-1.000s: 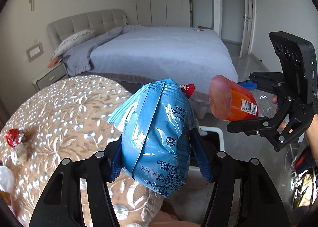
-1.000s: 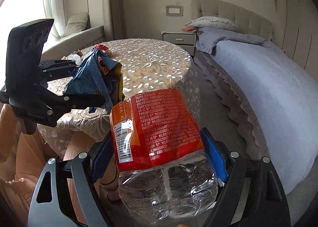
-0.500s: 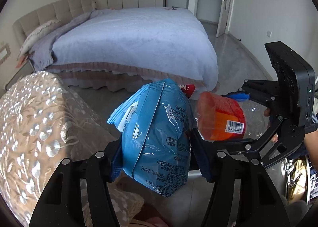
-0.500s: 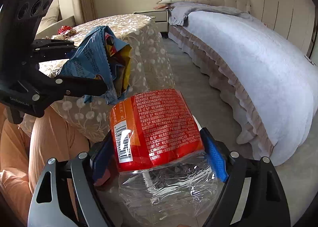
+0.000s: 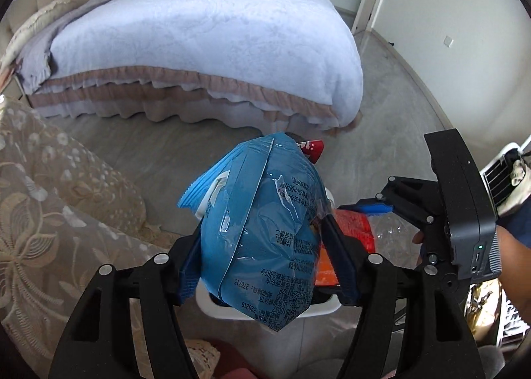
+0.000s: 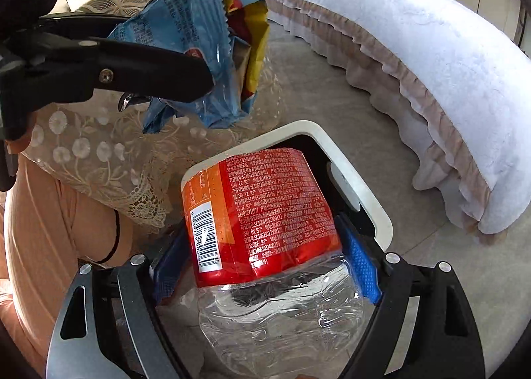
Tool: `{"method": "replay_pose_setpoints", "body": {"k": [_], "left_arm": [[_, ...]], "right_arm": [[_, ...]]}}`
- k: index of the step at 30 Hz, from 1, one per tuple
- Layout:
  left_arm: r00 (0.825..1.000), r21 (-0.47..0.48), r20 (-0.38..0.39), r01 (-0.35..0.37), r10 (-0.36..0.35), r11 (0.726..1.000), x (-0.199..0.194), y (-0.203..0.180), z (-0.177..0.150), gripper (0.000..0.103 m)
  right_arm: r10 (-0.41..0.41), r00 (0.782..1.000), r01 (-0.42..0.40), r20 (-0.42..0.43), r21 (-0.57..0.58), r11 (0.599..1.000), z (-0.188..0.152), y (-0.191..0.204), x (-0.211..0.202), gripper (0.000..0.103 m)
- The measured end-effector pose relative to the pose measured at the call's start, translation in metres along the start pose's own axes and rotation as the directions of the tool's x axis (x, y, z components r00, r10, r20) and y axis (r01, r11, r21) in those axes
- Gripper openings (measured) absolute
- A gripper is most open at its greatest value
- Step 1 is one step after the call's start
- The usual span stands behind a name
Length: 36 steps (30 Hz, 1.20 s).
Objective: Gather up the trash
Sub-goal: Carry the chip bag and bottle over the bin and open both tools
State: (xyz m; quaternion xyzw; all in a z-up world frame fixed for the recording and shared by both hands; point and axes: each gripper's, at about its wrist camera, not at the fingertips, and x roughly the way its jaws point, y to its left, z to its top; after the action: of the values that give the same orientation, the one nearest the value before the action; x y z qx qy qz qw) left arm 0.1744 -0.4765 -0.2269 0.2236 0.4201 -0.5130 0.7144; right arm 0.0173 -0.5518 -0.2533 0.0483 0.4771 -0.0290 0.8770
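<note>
My left hand-held gripper (image 5: 262, 266) has just been opening its jaws. The blue snack bag (image 5: 262, 233) is between them, and the blue pads (image 5: 341, 266) now stand at its sides. I cannot tell whether they press on it. A second ago the same bag was pinched visibly narrower, so I judge the release to be under way.

My right hand-held gripper (image 6: 265, 266) holds its jaws wide around the crushed clear plastic bottle (image 6: 265, 246) with the red and orange label. Both pads lie against the bottle body, so the grip reads as firm.

Both hand-held grippers have come down and tipped forward compared with a second ago. The earlier views looked across at the bed and the worktop. Now both look steeply down at the floor.

The white trash bin (image 6: 361, 193) with a dark interior stands on the grey floor directly below the bottle. In the left wrist view the bin rim (image 5: 215, 304) shows just under the lower end of the snack bag. The bin sits just beside the lace cloth of the worktop (image 6: 99, 146) and near the frilled edge of the bed (image 6: 431, 80).

Judgement: both items are positioned over the bin opening. The snack bag is about to drop. The bottle requires the right jaws to open next.
</note>
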Motion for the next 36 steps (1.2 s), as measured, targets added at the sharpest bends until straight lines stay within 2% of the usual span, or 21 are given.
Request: {"method": "replay_pose_setpoints", "body": {"k": [1,2,8,15,24,36], "left_arm": [[1.0,0.0,-0.003,0.004,-0.004,1.0,0.004,-0.001,0.001,0.096],[1.0,0.005,-0.001,0.004,-0.004,1.0,0.007,-0.001,0.001,0.098],[0.998,0.057,-0.047,-0.026,0.029,0.998,0.022,-0.009,-0.007,0.098],[0.999,0.035,-0.021,-0.028,0.029,0.999,0.009,-0.01,-0.008,0.098],[0.994,0.014,0.1,-0.052,0.05,0.999,-0.047,-0.019,-0.012,0.098],[0.96,-0.005,0.253,-0.125,0.122,0.992,-0.132,-0.029,-0.036,0.098]], "right_arm": [[0.007,1.0,-0.007,-0.008,0.006,1.0,-0.001,-0.002,0.004,0.092],[0.011,1.0,-0.011,-0.02,0.016,1.0,-0.003,-0.005,0.007,0.098],[-0.023,0.998,0.025,-0.063,0.038,0.999,-0.013,-0.015,0.018,0.098],[-0.02,1.0,0.022,-0.018,0.087,0.996,-0.01,-0.022,0.005,0.098],[-0.03,0.995,0.022,0.1,0.074,0.997,0.002,-0.003,-0.036,0.098],[-0.024,0.969,0.028,0.246,-0.014,0.999,0.025,0.043,-0.097,0.098]]}}
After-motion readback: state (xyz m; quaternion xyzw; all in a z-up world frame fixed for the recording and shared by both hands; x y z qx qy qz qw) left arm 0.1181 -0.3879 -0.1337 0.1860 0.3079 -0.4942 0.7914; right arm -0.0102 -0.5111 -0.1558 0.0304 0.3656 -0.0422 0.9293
